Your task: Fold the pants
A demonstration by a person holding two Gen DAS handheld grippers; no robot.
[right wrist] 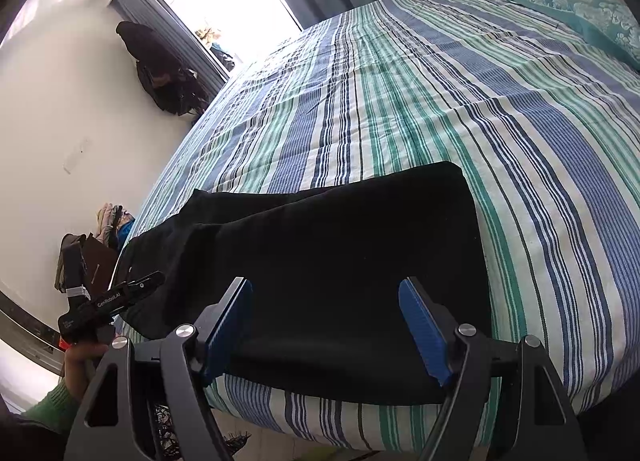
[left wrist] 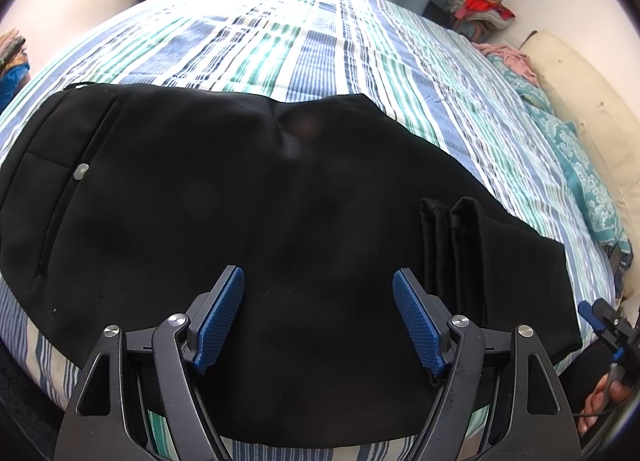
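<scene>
The black pants (left wrist: 280,221) are lying folded at the near edge of the striped bed (left wrist: 320,53), cuffs (left wrist: 452,245) resting on top toward three o'clock. The left gripper (left wrist: 319,317) and right gripper (right wrist: 325,325) are both hovering released, grasping nothing. The layers are risking slipping toward six o'clock off the edge if one claw is pinching only the top layer. No containers are showing.
</scene>
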